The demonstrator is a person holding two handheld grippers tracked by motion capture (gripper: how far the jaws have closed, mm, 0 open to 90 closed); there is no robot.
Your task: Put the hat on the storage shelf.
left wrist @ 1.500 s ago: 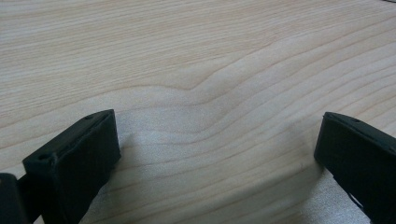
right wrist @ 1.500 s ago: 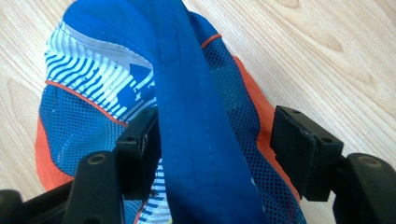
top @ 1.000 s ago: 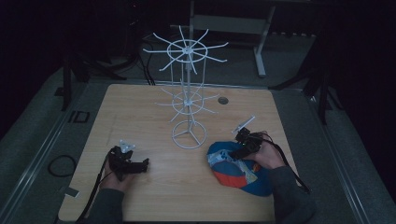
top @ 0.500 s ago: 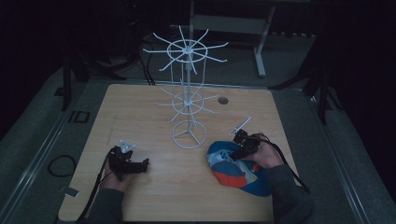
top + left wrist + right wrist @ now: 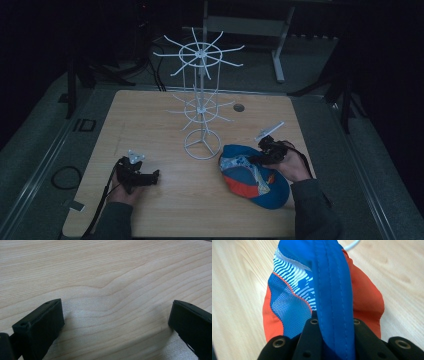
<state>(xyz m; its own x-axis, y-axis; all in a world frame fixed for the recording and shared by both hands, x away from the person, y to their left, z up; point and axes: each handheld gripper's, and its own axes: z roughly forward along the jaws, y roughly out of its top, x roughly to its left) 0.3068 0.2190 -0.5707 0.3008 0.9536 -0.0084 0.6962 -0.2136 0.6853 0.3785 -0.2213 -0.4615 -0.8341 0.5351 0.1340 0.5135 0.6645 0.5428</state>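
Observation:
A blue, orange and white patterned cap [image 5: 252, 176] lies on the wooden table [image 5: 150, 125] at the front right. My right gripper [image 5: 266, 152] is shut on the cap's blue edge [image 5: 332, 295], which runs up between the two black jaws in the right gripper view. A white wire rack [image 5: 200, 100] with radial hooks stands at the table's middle, its ring base just left of the cap. My left gripper [image 5: 150, 176] rests low at the front left, open, with bare wood [image 5: 115, 302] between its jaws.
A small round hole [image 5: 238, 107] is set in the tabletop behind the rack. A black cable [image 5: 62, 177] loops on the floor left of the table. Dark stands and a grey frame [image 5: 277, 45] lie beyond the far edge.
My right gripper and the cap have shifted slightly towards the rack base. The left gripper has stayed where it was.

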